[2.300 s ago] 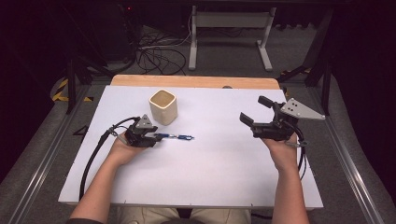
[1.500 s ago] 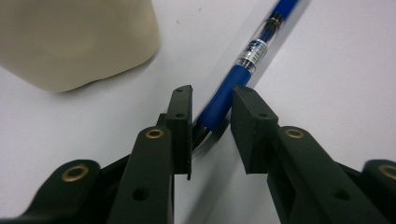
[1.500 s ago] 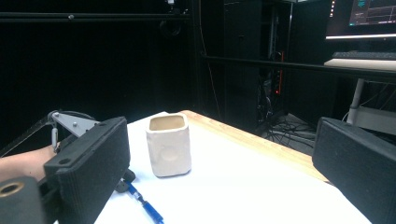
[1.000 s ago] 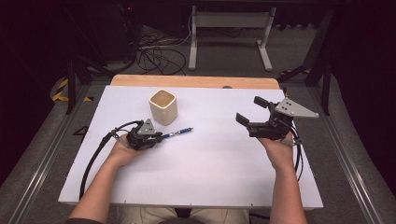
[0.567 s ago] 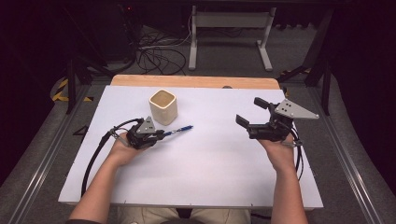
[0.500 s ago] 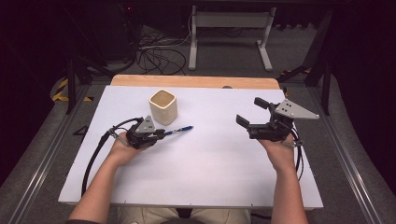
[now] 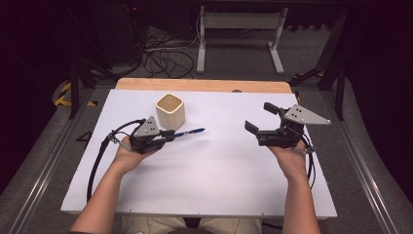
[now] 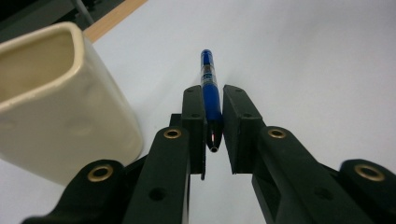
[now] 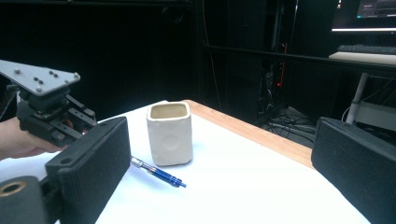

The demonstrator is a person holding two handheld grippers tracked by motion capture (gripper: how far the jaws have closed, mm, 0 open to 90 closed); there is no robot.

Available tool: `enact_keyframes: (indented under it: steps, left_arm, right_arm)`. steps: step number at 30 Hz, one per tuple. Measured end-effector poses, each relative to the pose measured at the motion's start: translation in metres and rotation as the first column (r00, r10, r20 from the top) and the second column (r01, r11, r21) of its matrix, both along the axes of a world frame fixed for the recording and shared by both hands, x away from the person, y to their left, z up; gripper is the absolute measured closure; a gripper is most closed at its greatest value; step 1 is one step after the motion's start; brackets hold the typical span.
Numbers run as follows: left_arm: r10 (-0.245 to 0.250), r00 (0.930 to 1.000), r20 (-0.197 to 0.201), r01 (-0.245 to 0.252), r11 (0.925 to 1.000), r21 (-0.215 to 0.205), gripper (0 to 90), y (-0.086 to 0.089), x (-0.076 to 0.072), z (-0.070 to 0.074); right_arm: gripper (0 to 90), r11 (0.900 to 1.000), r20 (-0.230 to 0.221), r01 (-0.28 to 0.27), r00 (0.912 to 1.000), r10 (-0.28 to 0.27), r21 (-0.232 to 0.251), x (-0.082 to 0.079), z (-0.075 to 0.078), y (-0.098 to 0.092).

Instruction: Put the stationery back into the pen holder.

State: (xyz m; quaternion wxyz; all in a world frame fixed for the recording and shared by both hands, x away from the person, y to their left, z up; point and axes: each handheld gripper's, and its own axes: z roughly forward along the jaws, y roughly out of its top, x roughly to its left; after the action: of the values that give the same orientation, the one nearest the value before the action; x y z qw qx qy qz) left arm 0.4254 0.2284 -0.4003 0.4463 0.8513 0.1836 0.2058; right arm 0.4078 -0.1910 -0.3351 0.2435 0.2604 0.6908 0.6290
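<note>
High view: left gripper (image 7: pixel 168 136) pinching a blue pen (image 7: pixel 191 132) by its back end, tip out toward table (image 7: pixel 214 170) centre, just in front of the cream cup (image 7: pixel 170 110). Right gripper (image 7: pixel 265 119) well apart, jaws spread, holding nothing.

Left gripper view: pads clamped on pen (image 8: pixel 208 98), cup (image 8: pixel 56 98) close at left.

Right gripper view: pen (image 9: pixel 158 172) slanting tip-down over the table, beside cup (image 9: pixel 170 133).

Likely step: pen picked up, on the way to the cup. Next: raise above the rim, tip upright, lower inside, release.

Left tongs (image 7: pixel 168 138) lifted blue pen (image 7: pixel 191 132) off table (image 7: pixel 219 170), now nearer cup (image 7: pixel 170 110).
</note>
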Motion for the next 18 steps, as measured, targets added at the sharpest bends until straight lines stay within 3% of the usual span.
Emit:
enact_keyframes:
  steps: [7,11,18]
  left_arm:
    - [-0.024,0.9996,0.014,0.024,0.9988,-0.042,80.3,-0.004,-0.006,0.011]
    - [-0.033,0.9994,0.008,0.034,0.9965,-0.077,80.2,-0.006,-0.009,0.016]
    - [-0.034,0.9994,0.004,0.034,0.9927,-0.115,80.3,-0.01,-0.013,0.023]
  right_arm:
    - [7.3,0.999,0.021,-0.006,0.9998,0.007,-0.035,0.0,-0.001,0.003]
    - [8.4,0.998,0.027,0.015,0.9995,-0.013,-0.068,-0.001,-0.002,0.006]
    - [14.1,0.992,0.035,0.0,0.9994,0.004,-0.128,-0.002,-0.005,0.014]
